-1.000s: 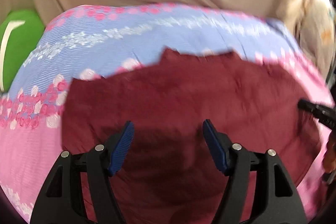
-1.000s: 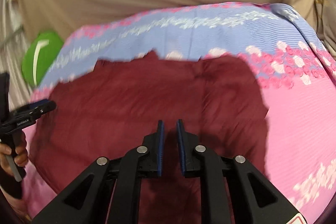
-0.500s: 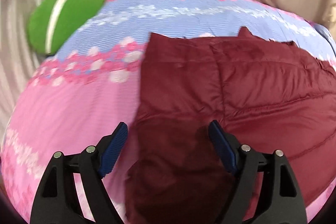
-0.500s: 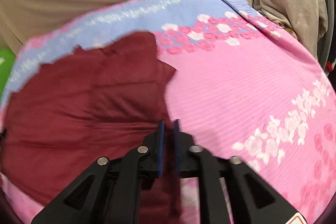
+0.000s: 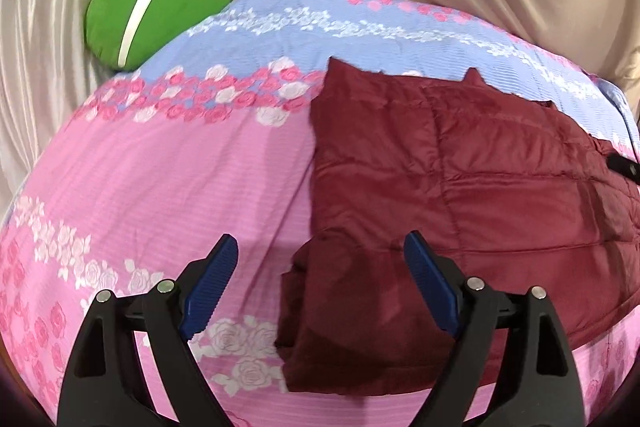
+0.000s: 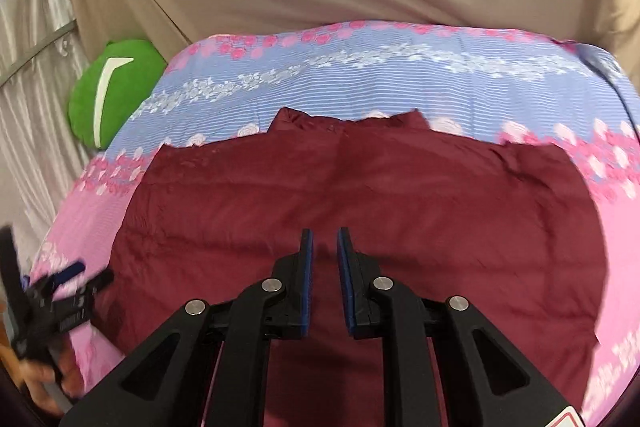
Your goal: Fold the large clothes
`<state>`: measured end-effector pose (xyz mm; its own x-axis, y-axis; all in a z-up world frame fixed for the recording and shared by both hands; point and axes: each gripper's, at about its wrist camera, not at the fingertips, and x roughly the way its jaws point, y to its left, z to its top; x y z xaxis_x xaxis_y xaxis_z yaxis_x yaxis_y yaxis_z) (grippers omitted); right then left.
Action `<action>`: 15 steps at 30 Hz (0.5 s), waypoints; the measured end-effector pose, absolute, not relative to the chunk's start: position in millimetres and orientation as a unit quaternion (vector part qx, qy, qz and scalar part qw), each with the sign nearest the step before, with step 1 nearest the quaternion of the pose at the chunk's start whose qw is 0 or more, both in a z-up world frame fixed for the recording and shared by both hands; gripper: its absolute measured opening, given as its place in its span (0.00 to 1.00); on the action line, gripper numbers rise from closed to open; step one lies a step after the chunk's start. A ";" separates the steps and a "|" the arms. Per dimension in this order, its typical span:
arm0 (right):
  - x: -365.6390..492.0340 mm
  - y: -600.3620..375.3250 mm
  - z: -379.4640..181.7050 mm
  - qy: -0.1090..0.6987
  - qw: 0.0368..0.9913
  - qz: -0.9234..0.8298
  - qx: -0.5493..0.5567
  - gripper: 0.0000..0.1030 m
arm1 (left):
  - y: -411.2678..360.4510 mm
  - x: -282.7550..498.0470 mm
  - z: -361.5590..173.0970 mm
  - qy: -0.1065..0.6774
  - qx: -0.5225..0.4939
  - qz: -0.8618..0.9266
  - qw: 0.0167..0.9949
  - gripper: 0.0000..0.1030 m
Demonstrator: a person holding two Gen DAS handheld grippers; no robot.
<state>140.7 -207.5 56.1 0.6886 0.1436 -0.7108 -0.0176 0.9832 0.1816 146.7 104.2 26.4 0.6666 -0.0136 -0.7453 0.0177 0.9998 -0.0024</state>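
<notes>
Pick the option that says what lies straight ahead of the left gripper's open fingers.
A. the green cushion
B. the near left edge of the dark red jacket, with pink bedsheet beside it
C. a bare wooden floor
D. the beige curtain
B: in the left wrist view the left gripper stands wide open, framing the near left edge of the dark red jacket and the pink bedsheet beside it.

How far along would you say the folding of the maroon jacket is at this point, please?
Done: the maroon quilted jacket lies spread on the floral bedsheet, its left side apparently tucked in to a straight edge. In hand: nothing; the left gripper hovers open over a loose flap, and the right gripper, narrowly open, holds no cloth. Left: the remaining folds into a compact bundle.
</notes>
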 end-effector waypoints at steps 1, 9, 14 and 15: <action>150.9 -202.5 53.9 0.396 0.914 0.041 0.074 0.15 | 107.2 147.7 23.8 0.413 -0.001 -0.007 0.911 0.80; 205.2 -192.3 -3.2 0.456 0.888 0.023 0.055 0.09 | 133.2 154.2 14.6 0.428 -0.048 -0.015 0.902 0.84; 203.8 -181.9 -12.4 0.441 0.897 0.014 0.019 0.08 | 138.5 166.7 -4.8 0.459 -0.089 -0.057 0.882 0.85; 203.9 -181.7 -13.1 0.438 0.899 0.013 0.016 0.08 | 136.6 167.7 -6.4 0.462 -0.094 -0.064 0.880 0.85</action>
